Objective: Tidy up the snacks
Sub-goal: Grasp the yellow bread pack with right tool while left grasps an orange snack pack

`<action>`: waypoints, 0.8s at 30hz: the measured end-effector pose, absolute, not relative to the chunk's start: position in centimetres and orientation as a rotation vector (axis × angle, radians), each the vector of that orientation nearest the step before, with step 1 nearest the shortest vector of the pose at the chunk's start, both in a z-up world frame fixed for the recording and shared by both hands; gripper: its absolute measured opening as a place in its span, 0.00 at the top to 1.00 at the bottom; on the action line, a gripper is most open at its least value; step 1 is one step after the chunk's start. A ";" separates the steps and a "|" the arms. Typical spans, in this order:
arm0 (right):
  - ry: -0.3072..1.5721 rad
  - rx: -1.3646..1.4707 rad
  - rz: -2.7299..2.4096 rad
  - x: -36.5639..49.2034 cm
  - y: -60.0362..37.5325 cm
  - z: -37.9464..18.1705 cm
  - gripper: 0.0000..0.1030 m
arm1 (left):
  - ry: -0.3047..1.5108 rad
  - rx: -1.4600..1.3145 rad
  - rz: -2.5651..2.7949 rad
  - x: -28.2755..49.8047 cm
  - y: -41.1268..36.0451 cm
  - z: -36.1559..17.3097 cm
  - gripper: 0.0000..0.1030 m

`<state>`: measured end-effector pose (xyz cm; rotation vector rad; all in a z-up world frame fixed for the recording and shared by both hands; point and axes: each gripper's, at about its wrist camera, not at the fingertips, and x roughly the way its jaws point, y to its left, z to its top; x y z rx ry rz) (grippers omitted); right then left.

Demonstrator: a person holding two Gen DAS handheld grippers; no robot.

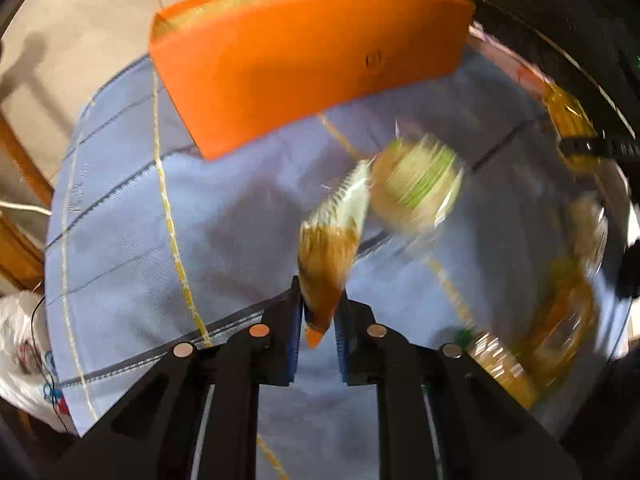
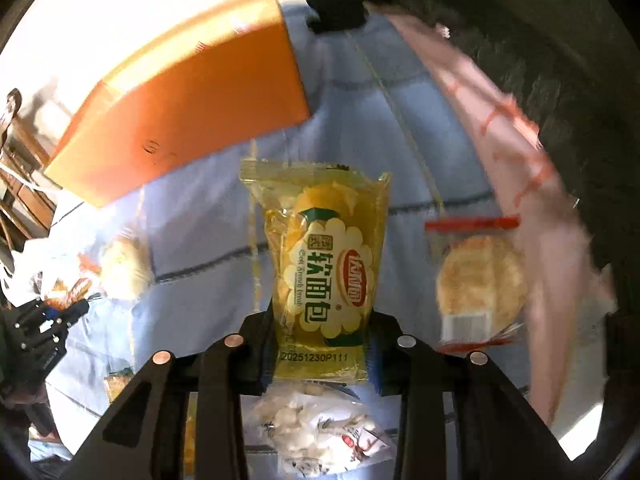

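Note:
In the left wrist view my left gripper is shut on a thin orange-and-white snack packet, which sticks out forward above the blue cloth. The right wrist view has my right gripper shut on a yellow soft-bread packet, held lengthwise with both pads against its sides. An open orange box stands on the cloth beyond both grippers, and appears as the orange box at upper left in the right view. The left gripper shows at that view's left edge.
A round green-labelled snack lies just right of the held packet, and blurred yellow packets lie further right. A round cracker in a red-edged wrapper, a white snack bag and a pink cloth surround the right gripper.

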<state>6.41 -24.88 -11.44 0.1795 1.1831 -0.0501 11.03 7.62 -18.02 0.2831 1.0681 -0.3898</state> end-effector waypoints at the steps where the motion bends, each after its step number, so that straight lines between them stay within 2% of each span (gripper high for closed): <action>1: 1.155 0.162 -0.042 6.2 -24.6 -10.3 0.66 | 1.054 0.257 -0.382 11.0 7.4 -17.2 0.87; 5: 1.067 0.167 -0.003 6.5 -24.2 -6.7 0.66 | 0.971 0.211 -0.375 11.4 6.3 -13.9 0.88; 9: 1.049 0.168 0.014 7.3 -24.3 -5.7 0.66 | 0.966 0.238 -0.351 12.6 6.4 -14.4 0.86; 10: 1.049 0.185 0.018 7.2 -24.9 -6.2 0.66 | 0.963 0.270 -0.345 12.9 6.6 -15.2 0.73; 11: 1.055 0.196 0.020 7.0 -25.0 -6.4 0.66 | 0.972 0.298 -0.345 13.2 6.7 -15.9 0.52; 14: 1.082 0.208 0.018 6.7 -25.0 -7.6 0.66 | 0.953 0.314 -0.343 13.9 7.4 -17.1 0.26; 16: 1.094 0.232 0.009 6.6 -25.3 -8.1 0.66 | 0.908 0.315 -0.354 14.4 7.7 -17.2 0.13; 20: 1.101 0.248 -0.005 6.0 -25.3 -8.4 0.66 | 0.903 0.323 -0.384 16.1 7.8 -17.9 0.13; 21: 1.101 0.253 -0.005 6.0 -25.4 -8.4 0.66 | 0.939 0.315 -0.398 16.7 8.0 -18.6 0.18; 22: 1.098 0.259 -0.007 5.9 -25.5 -8.3 0.66 | 0.977 0.310 -0.411 17.2 8.0 -19.3 0.31; 23: 1.096 0.264 -0.007 5.8 -25.6 -8.2 0.66 | 1.013 0.313 -0.401 17.4 8.2 -20.0 0.39; 24: 1.093 0.269 -0.009 5.7 -25.8 -8.0 0.66 | 1.006 0.328 -0.388 17.2 8.2 -20.1 0.39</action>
